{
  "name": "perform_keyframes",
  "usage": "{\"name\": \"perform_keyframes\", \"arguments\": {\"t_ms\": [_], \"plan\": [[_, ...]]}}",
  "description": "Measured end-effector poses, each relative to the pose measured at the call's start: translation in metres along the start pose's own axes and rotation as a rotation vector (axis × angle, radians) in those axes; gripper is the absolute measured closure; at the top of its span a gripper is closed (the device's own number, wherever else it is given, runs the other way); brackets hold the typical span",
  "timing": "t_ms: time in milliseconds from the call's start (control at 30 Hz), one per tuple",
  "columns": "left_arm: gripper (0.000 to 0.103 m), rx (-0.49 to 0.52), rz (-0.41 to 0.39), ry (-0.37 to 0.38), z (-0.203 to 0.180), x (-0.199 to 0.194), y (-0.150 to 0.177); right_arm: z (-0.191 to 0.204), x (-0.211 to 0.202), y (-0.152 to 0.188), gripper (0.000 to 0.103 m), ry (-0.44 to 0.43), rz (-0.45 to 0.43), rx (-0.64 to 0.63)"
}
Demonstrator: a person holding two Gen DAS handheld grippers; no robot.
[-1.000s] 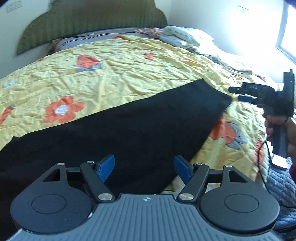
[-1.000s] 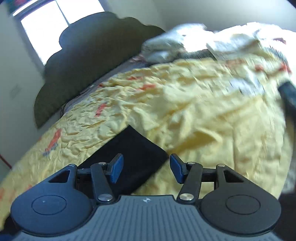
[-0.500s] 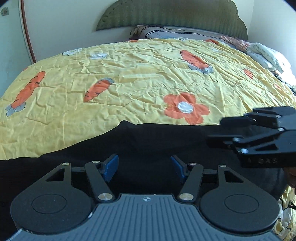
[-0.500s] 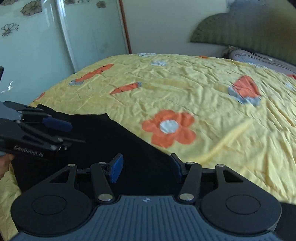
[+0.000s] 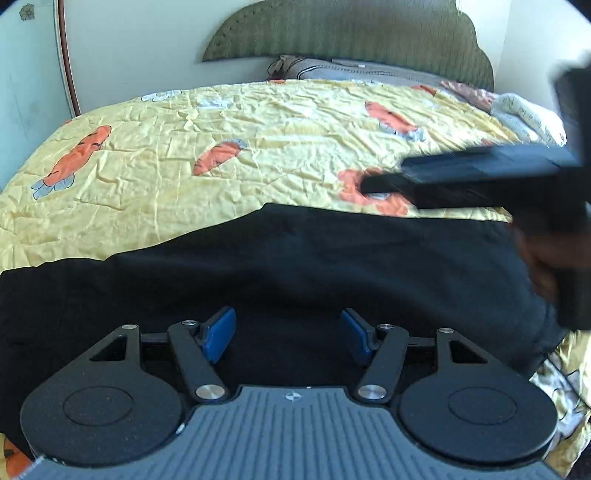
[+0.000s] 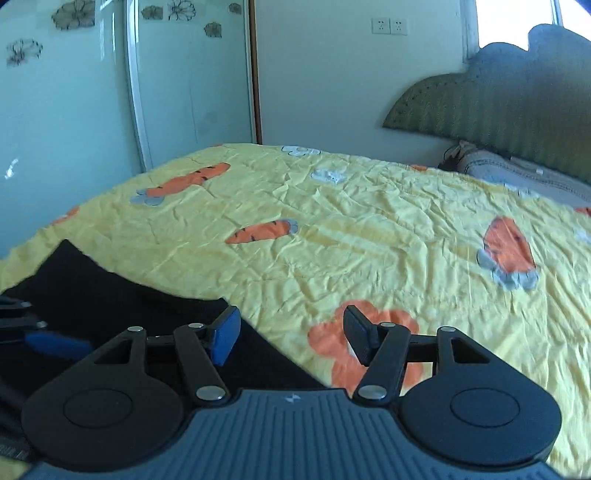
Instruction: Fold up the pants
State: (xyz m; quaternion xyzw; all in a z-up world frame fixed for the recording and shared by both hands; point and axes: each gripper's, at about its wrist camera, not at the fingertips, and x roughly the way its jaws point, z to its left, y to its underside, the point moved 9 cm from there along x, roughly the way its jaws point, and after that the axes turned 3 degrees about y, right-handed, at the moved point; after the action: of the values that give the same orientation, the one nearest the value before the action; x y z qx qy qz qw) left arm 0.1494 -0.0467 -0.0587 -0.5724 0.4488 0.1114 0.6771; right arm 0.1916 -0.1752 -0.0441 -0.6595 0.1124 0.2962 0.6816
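Left wrist view: black pants lying across yellow bedspread

I am holding my left gripper over the black pants, jaws parted, gripping nothing. My right gripper is opening over the pants' edge, empty, nothing between its pads. Pants are lying flat on the carrot-print bedspread, below the green headboard.
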Motion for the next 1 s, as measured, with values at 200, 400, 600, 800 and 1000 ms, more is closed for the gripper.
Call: {"name": "perform_keyframes", "arguments": {"t_ms": [200,400,600,800,1000], "plan": [[0.033,0.067,-0.02,0.063,-0.035,-0.001,0.0,-0.021,-0.042,0.082,0.033,-0.028,0.13,0.192],[0.032,0.037,-0.072,0.128,-0.087,-0.021,-0.002,-0.082,-0.148,0.116,0.033,0.205,-0.166,0.527],[0.026,0.021,-0.105,0.124,-0.141,-0.036,0.004,-0.174,-0.237,0.195,0.031,0.344,-0.267,0.901],[0.026,0.089,-0.074,0.118,-0.171,-0.031,0.009,-0.219,-0.241,0.242,0.033,0.187,-0.302,1.193],[0.026,0.134,-0.055,0.143,-0.18,-0.017,0.004,-0.246,-0.234,0.235,0.034,0.168,-0.427,1.238]]}}
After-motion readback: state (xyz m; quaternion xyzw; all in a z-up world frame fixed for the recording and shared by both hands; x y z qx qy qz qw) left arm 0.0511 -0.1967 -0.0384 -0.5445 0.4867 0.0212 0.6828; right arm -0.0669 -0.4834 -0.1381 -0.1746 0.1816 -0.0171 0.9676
